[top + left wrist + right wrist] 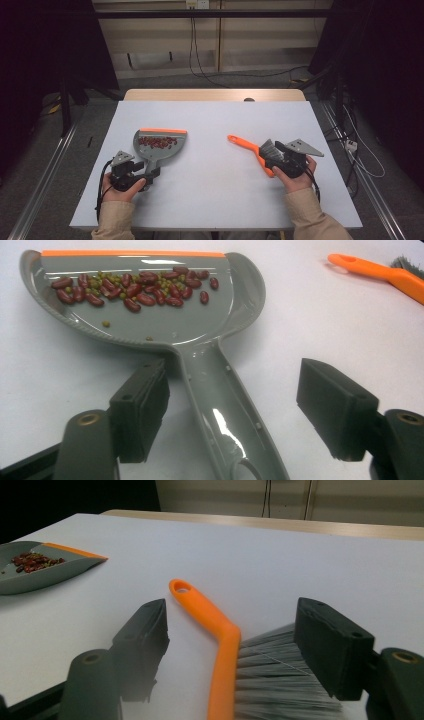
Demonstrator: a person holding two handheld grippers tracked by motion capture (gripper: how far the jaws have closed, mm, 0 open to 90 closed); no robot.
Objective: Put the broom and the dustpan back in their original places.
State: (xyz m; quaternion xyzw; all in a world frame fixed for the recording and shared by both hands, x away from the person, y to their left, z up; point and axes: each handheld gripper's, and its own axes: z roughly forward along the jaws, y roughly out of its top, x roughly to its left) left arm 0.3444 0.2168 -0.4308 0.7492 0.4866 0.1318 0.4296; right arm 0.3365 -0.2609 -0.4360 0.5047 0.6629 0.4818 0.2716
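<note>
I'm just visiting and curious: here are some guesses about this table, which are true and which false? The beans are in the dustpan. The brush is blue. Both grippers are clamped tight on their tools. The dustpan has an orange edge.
1. The beans lie in the dustpan. True: red beans and small green ones sit near its lip.
2. The brush is blue. False: its handle is orange, with grey bristles.
3. Both grippers clamp their tools. False: the left gripper stands open around the dustpan's handle, and the right gripper open around the brush; the pads do not press.
4. The dustpan has an orange edge. True: an orange strip runs along its front lip.
</note>
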